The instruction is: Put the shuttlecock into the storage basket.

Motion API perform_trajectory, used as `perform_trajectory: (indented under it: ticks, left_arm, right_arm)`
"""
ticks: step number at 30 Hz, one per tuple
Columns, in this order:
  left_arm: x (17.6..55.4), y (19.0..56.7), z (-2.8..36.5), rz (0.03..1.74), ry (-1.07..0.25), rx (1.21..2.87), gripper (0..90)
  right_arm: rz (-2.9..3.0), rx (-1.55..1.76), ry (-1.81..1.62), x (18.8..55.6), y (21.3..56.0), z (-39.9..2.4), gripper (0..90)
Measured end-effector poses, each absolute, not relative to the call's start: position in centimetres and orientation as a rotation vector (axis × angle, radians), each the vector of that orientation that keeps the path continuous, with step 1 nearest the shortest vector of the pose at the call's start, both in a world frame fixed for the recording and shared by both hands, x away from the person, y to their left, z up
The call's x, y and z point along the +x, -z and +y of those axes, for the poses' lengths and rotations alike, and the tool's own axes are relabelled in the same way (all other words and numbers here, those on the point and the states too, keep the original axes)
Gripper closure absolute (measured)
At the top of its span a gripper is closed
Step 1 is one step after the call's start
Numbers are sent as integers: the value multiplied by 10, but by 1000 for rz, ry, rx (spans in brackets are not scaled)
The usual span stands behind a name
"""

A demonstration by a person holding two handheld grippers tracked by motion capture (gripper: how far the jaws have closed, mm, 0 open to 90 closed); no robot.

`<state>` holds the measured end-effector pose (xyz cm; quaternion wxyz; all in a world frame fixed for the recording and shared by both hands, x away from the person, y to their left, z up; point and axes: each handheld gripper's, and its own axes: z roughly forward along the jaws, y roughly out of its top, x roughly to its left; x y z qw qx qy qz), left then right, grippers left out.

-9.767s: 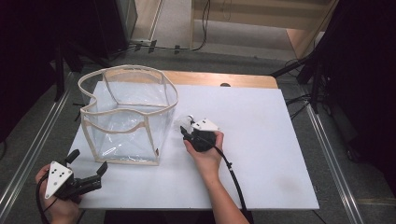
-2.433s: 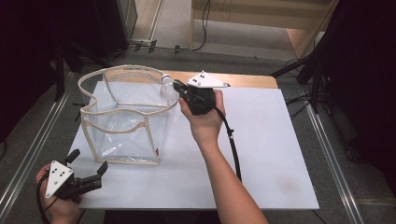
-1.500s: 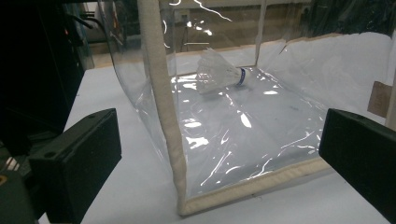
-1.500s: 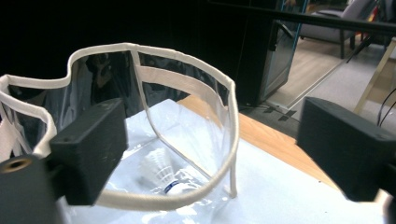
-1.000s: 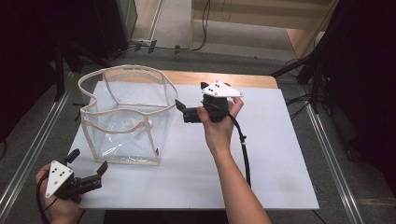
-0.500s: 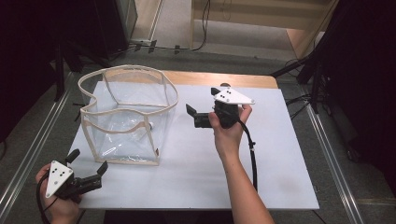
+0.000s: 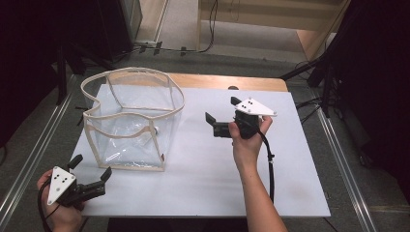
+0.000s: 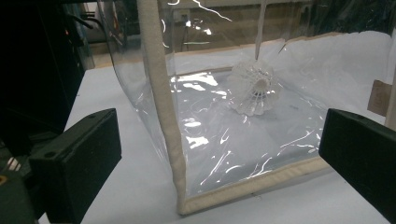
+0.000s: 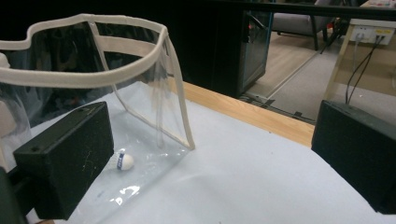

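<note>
Setting: white table on a wooden top, grey floor around it, dark stands and cables behind.

Item 1: bag, clear plastic with cream trim, standing open-mouthed on the left half of the table. Rim wavy, walls upright but soft.

Item 2: shuttlecock, white, lying on the bag floor, cork toward the left gripper view; the cork also shows low through the wall in the right gripper view.

Item 3: right gripper, held above mid-table, well apart from the bag, jaws pointing at it. Jaws spread wide, nothing between them.

Item 4: left gripper, resting at the near left corner, just in front of the bag's near lower corner. Jaws likewise wide and empty.

Step in hand, as judged: the shuttlecock appears delivered, the right gripper clear of the bag.

Handling notes: keep the empty right jaws above the rim so the trim is not snagged and the bag not tipped. If the bag must be steadied or closed, take the cream trim, not the slick film. Move the left gripper in low and slowly; the near corner is close.
</note>
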<state>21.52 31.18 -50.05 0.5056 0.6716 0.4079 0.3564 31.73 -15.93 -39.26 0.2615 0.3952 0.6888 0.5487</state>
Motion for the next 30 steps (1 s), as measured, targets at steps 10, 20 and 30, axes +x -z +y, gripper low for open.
perform_trajectory:
  ticks: [10, 20, 30]
  left_arm:
    - [215, 501, 312, 983, -860, 1621, 0]
    - [215, 500, 312, 984, -860, 1620, 0]
    - [215, 501, 312, 985, -860, 1620, 0]
  right_arm:
    - [1837, 1105, -1480, 308, 403, -179, 0]
    - [1811, 1118, -1474, 299, 412, -199, 0]
    - [1808, 1137, -1457, 290, 423, -216, 0]
